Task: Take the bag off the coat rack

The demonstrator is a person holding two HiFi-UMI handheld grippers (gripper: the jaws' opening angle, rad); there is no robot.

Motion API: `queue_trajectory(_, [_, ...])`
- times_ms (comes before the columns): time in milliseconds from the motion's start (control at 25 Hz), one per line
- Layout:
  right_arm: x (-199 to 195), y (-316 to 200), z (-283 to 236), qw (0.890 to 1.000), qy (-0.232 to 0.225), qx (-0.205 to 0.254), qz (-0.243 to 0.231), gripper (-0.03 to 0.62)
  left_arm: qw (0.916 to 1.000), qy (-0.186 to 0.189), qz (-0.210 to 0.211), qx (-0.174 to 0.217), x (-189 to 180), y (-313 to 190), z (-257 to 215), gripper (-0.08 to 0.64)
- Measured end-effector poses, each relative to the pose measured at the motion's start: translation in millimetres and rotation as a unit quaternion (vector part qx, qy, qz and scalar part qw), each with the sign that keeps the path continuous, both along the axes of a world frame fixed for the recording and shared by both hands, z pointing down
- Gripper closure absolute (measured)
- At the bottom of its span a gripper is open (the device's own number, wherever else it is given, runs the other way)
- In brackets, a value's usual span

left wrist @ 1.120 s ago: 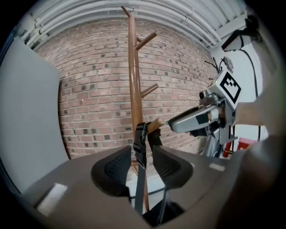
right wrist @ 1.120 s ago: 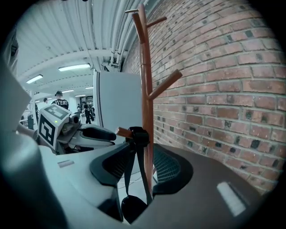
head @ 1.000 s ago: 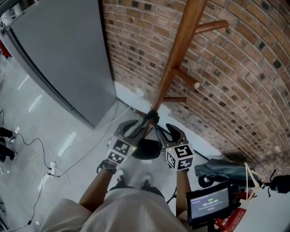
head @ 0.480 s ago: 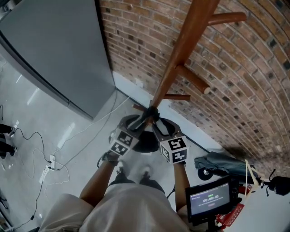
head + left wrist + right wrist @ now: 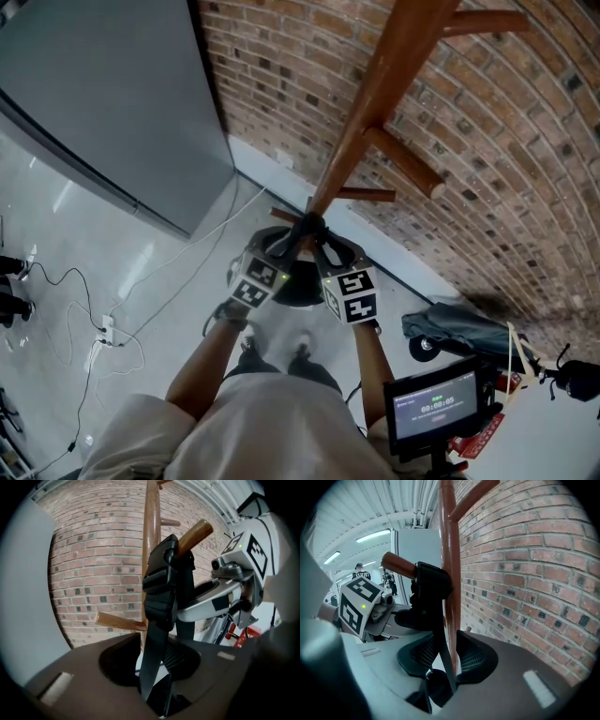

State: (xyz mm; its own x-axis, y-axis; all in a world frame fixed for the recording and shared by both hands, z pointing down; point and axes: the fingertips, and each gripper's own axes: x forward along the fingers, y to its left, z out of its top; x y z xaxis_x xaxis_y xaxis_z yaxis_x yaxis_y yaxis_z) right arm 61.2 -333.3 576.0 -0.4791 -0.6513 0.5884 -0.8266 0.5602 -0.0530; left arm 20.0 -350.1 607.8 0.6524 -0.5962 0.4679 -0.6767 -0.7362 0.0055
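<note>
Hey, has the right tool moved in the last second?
Yes. In the head view the right tool has drawn in toward the coat rack pole; its jaws are closing with the bag strap between them.

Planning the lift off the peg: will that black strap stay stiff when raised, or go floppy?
Probably floppy: the strap drapes over the peg and hangs as flat webbing. Its padded section looks thicker and may catch on the peg's end. It hangs straight, so some weight likely pulls from below.
</note>
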Motion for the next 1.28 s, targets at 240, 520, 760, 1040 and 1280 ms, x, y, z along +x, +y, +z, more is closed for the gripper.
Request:
queue_trajectory(240, [-1.8,-0.9,0.7,1.0,-0.006,-0.004,0.007,0.562,1.0,-0.008,-0.001,0.006,2.8,0.9,0.0,0.513])
queue_trajectory(520, [1.4,-1.0,1.5,0.999,-0.008,-0.021,0.025,0.584,0.9999,-0.008,-0.011,-0.004,-0.2,-0.7,0.7,0.552])
queue_trajectory(760, [7.7,3.5,-5.6,0.999,-0.014,-0.028,0.035,0.586,0.9996,0.0,-0.024,-0.014,-7.0,1.2,-3.2,0.555])
queue_trajectory(1040, [15.8,8.5,-17.3,0.998,-0.025,-0.023,0.049,0.586,0.9993,0.01,-0.032,-0.013,-12.9,6.8,-11.5,0.557])
queue_trajectory(1280, [14.8,15.9,-29.7,0.998,-0.032,-0.019,0.049,0.586,0.9992,0.016,-0.037,-0.007,-19.5,15.9,-22.3,0.557])
